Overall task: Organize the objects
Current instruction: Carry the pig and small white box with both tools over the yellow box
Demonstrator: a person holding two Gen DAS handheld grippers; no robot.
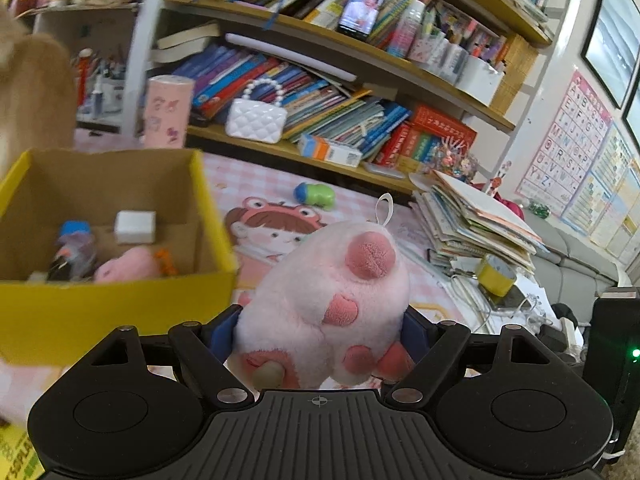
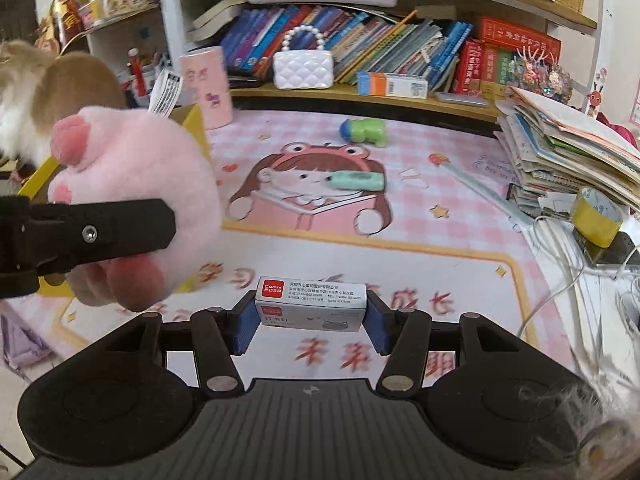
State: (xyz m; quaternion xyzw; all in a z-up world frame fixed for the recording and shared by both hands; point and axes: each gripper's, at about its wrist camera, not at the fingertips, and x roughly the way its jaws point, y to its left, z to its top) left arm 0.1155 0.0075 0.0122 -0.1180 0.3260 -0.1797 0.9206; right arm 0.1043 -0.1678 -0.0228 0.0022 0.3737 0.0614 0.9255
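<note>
- The left gripper (image 1: 320, 332) is clamped on a pink plush toy (image 1: 332, 292), its blue pads pressed into the fur on both sides – the toy is held up off the desk, just right of the yellow cardboard box (image 1: 120, 308)
- Seen from the right wrist, the same pink plush toy (image 2: 136, 184) sits at the left edge with a black finger (image 2: 100, 232) of the left gripper across it, and a white label (image 2: 166, 94) sticks up behind it
- Inside the box lie a blue-capped bottle (image 1: 74, 248), a small white block (image 1: 135, 227) and another pink soft thing (image 1: 130, 266)
- The right gripper (image 2: 312, 320) is closed on a small white stationery box (image 2: 311, 304) with a red logo, held level above the pink cartoon desk mat (image 2: 440, 240)
- On the mat, well apart from both grippers – a green and blue toy (image 2: 364, 130) near the shelf and a mint-coloured eraser-like piece (image 2: 356, 180) on the printed girl's face
- A white quilted mini bag (image 2: 303, 68) with a bead handle stands on the lower shelf; a stack of papers (image 2: 568, 152) lies at the right
</note>
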